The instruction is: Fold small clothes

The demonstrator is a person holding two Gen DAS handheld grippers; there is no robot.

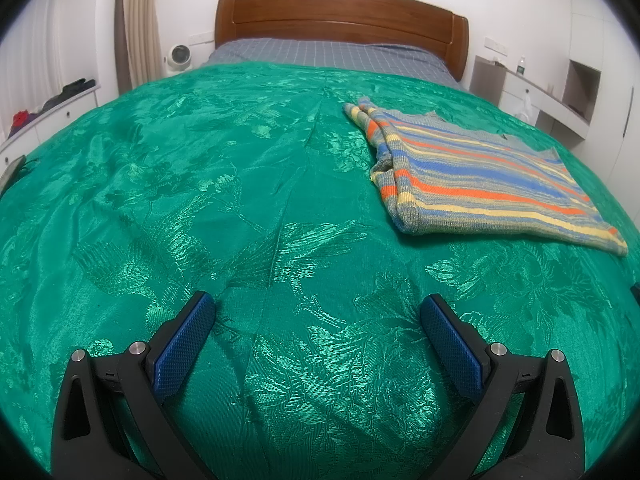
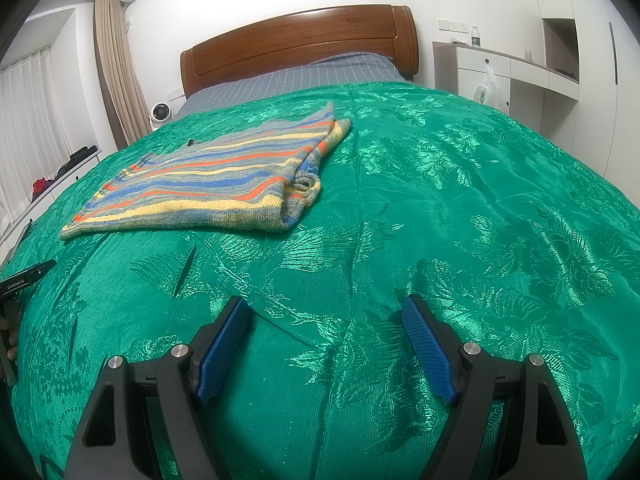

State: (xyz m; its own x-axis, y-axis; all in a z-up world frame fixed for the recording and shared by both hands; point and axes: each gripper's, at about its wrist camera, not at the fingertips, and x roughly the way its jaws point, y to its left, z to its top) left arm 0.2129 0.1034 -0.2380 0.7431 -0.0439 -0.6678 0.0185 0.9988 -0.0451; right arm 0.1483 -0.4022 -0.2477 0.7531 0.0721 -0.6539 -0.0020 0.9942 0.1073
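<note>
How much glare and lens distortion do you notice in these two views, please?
Left wrist view: the green bedspread bulges like a dome, with soft sheen. Right wrist view: brighter glare patches on the bedspread, and the headboard is bowed; the sweater is sharp.

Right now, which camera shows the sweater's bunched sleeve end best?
The right wrist view: the sweater sits closer to centre, its bunched sleeve end facing the camera. The left wrist view shows it too, but nearer the right edge.
</note>
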